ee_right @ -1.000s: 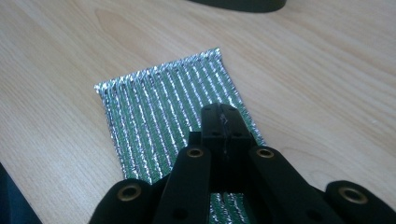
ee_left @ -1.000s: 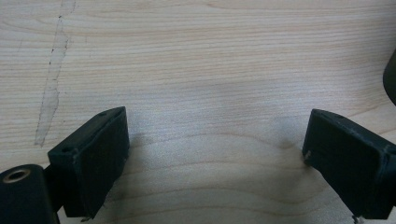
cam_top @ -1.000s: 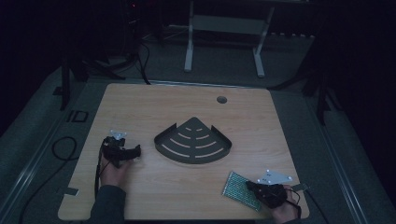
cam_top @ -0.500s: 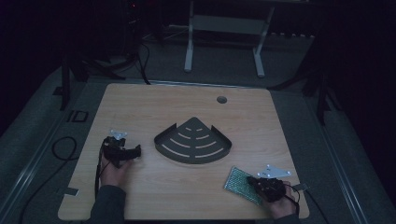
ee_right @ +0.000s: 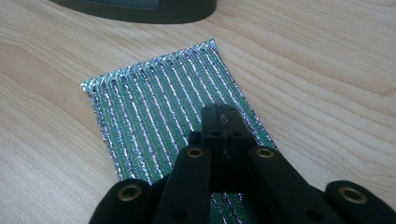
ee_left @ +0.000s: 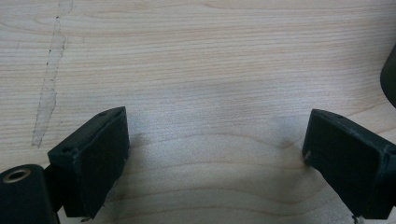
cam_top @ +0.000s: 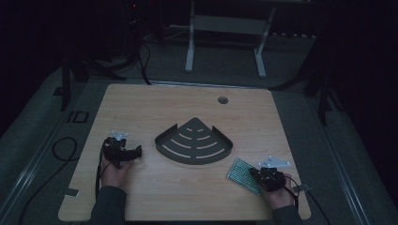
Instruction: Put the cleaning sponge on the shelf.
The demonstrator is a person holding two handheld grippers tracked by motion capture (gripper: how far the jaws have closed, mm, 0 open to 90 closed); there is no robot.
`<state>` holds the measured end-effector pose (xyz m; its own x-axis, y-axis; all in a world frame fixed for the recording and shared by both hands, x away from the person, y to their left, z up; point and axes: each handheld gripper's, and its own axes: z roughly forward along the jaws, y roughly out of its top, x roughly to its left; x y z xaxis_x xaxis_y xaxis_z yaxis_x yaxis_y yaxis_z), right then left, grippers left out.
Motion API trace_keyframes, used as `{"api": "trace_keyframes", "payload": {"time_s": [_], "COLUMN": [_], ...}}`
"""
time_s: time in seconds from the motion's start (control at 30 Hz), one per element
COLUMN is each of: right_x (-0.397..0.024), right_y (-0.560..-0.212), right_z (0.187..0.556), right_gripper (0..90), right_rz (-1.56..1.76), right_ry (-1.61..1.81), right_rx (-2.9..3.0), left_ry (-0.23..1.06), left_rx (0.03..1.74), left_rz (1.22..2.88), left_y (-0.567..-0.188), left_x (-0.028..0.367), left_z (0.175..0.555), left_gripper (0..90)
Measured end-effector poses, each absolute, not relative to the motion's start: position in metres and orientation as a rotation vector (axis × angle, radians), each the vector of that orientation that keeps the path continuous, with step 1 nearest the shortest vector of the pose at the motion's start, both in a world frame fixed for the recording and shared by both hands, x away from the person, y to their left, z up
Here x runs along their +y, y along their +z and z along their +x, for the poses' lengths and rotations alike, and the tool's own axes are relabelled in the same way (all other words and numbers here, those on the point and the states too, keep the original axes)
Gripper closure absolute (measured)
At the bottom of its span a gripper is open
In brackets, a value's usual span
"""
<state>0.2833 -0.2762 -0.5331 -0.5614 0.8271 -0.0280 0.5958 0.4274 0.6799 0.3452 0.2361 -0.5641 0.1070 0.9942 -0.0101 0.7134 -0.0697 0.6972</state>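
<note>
While clamped in right gripper (ee_right: 219, 114), green scouring pad (ee_right: 159, 107)

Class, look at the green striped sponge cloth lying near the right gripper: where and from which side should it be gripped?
Grip the green striped cloth by its near edge, coming in low from the person's side. It lies flat on the table, so only an edge offers purchase. The right gripper is shut at that near end, probably pinching it already.

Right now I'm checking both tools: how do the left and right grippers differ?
The left gripper has its jaws spread wide over bare table; the right gripper has its jaws shut together. The left is clear of everything; the right sits over the green striped pad. Both have black jaws.
</note>
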Motion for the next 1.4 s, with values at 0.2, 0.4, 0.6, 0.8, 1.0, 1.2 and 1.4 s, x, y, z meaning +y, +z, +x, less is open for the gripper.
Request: {"api": "trace_keyframes", "payload": {"time_s": [0.2,0.4,0.6,0.8,1.0,1.2,1.4], "right_x": [-0.275,-0.275,-0.272,-0.275,-0.277,-0.277,-0.279], "right_y": [-0.533,-0.532,-0.53,-0.519,-0.511,-0.506,-0.502], "right_z": [0.281,0.274,0.269,0.277,0.292,0.304,0.314], "right_gripper": [89.9,88.2,79.9,76.1,75.4,75.7,75.5], "right_rz": [1.245,1.304,1.273,1.233,1.138,1.07,1.025], "right_ry": [0.888,0.898,0.924,0.903,0.784,0.705,0.654], "right_rx": [2.311,2.289,2.312,2.337,2.443,2.502,2.573], "left_ry": [0.664,0.664,0.664,0.664,0.664,0.664,0.664], "left_rx": [1.661,1.661,1.661,1.661,1.661,1.661,1.661], "left_rz": [1.842,1.842,1.842,1.841,1.842,1.842,1.842], "left_y": [-0.564,-0.564,-0.564,-0.564,-0.564,-0.564,-0.564], "left_x": [0.236,0.236,0.236,0.236,0.236,0.236,0.236], "left_z": [0.345,0.345,0.345,0.345,0.345,0.345,0.345], "left_gripper": [7.7,7.7,7.7,7.7,7.7,7.7,7.7]}}
